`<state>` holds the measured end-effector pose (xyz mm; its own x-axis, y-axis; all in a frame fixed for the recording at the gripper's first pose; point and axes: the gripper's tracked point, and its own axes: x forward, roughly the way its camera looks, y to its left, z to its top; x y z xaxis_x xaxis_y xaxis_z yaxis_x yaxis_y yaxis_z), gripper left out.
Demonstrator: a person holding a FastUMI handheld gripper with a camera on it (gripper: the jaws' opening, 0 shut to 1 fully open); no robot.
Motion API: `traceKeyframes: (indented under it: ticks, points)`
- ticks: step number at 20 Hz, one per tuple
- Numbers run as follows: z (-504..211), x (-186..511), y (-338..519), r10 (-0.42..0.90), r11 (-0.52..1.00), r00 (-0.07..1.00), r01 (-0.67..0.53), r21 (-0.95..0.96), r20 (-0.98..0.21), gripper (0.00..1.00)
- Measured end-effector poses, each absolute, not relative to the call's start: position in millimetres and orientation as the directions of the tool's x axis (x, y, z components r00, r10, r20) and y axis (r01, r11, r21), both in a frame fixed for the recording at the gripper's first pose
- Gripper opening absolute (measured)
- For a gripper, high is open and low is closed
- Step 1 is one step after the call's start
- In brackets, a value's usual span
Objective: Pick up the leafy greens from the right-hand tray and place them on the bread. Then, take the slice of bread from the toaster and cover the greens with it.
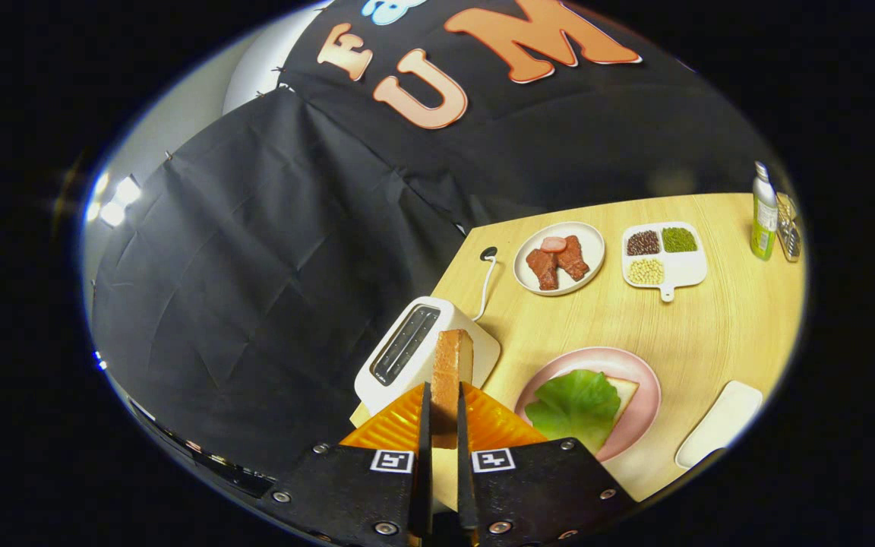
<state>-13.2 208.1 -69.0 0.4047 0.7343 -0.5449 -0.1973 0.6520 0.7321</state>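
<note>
My gripper (441,414) is squeezed tight on a slice of bread (451,365). Both fingers press on its flat sides, and the slice stands up on its edge between them. It is up in the air, over the white toaster (416,346) that sits on the wooden table (711,334). The toaster's slots look dark. A white cord (485,285) runs from it to a small black thing on the table.

Just beside my fingers is a pink plate (639,395). On it lies another slice of bread (623,391), and the leafy greens (576,405) lie on top of it and hide most of it.

Past that plate is a white tray (718,423) near the table's edge.

Farther off is a round plate (589,247) with brown meat pieces (557,264) on it. Next to it is a white dish (684,267) with little parts. One part has dark beans, one has green ones, one has pale ones. A green bottle (763,213) stands way back by the table's corner.
</note>
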Motion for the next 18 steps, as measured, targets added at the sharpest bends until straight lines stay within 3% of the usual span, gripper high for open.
traceKeyframes:
  ticks: [12, 18]
  points:
    - [-151.0, -29.0, 183.2, 0.743, 0.620, 0.364, -0.056, 0.783, -0.562, 0.14]
    - [-174.1, -32.4, 180.1, 0.741, 0.624, 0.363, -0.060, 0.779, -0.565, 0.14]
